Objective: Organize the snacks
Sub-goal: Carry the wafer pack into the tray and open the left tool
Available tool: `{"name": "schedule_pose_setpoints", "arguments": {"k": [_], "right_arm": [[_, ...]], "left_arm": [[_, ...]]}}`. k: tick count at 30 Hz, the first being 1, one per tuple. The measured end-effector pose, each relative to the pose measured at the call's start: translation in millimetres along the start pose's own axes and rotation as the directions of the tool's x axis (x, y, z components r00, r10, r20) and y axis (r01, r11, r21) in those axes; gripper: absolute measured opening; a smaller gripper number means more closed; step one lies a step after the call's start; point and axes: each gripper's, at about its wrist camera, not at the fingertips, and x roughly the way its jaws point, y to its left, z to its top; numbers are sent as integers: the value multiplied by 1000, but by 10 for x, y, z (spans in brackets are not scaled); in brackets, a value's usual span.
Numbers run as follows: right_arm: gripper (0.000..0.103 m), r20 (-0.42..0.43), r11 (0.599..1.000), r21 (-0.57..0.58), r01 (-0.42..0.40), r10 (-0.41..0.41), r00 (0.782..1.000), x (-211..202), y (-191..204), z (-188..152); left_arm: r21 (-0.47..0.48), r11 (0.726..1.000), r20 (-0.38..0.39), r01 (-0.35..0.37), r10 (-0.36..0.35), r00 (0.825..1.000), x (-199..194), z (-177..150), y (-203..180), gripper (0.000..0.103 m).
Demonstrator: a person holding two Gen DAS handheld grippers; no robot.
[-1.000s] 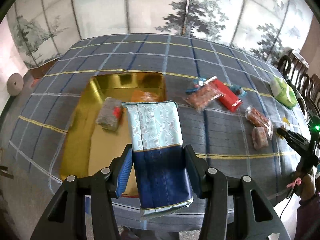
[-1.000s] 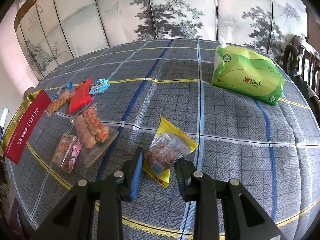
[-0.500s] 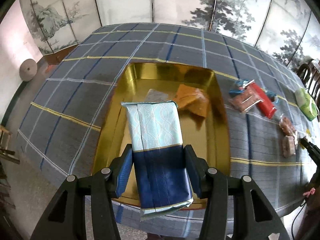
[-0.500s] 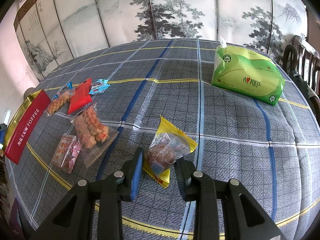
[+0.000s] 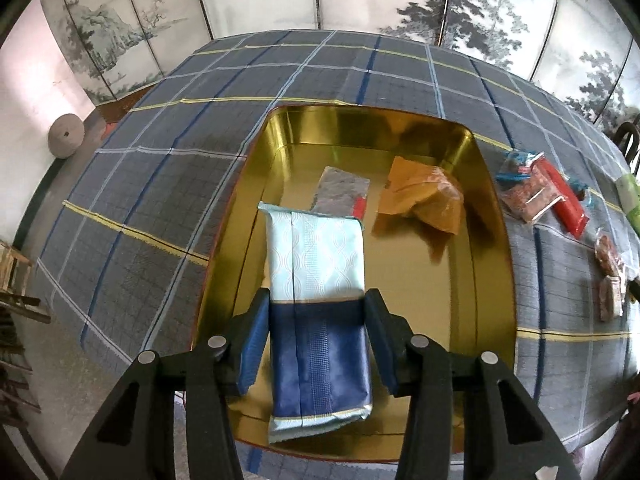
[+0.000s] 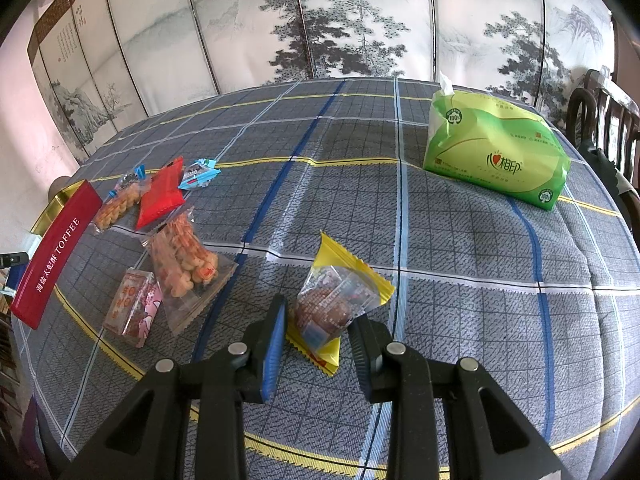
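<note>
My left gripper (image 5: 318,304) holds a long packet (image 5: 316,256), pale blue at the far end and dark blue at the near end. Its jaws are closing with the packet between the pads. The packet hangs over the near left part of an open gold tin (image 5: 494,280). On the tin's floor lie an orange packet (image 5: 424,196) and a silvery packet (image 5: 340,192). My right gripper (image 6: 320,316) is shut on a clear snack packet with yellow ends (image 6: 340,300), low over the checked tablecloth.
Loose snacks lie left of the right gripper: a clear bag of biscuits (image 6: 180,256), a pink packet (image 6: 134,308), a red packet (image 6: 162,194). The tin's red side (image 6: 56,256) reads TOFFEE. A green tissue pack (image 6: 496,156) sits far right, near chairs (image 6: 600,120).
My left gripper has carried the blue packet leftward and lower, from the tin's right edge to over its inside. The right gripper and its packet have not moved.
</note>
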Motion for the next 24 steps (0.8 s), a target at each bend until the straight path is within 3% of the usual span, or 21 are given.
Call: {"name": "schedule_pose_setpoints", "arguments": {"k": [14,19,24], "right_arm": [[31,1,1000,-1,1,-1,1000,1,5,-2],[31,1,1000,0,-1,1,1000,1,2,-1],[31,1,1000,0,-1,1,1000,0,0,-1]], "left_arm": [[10,999,26,-34,34,999,97,87,48,42],[-8,1000,12,-11,11,1000,116,107,92,52],[-11,999,53,-48,48,997,-28,30,81,59]]}}
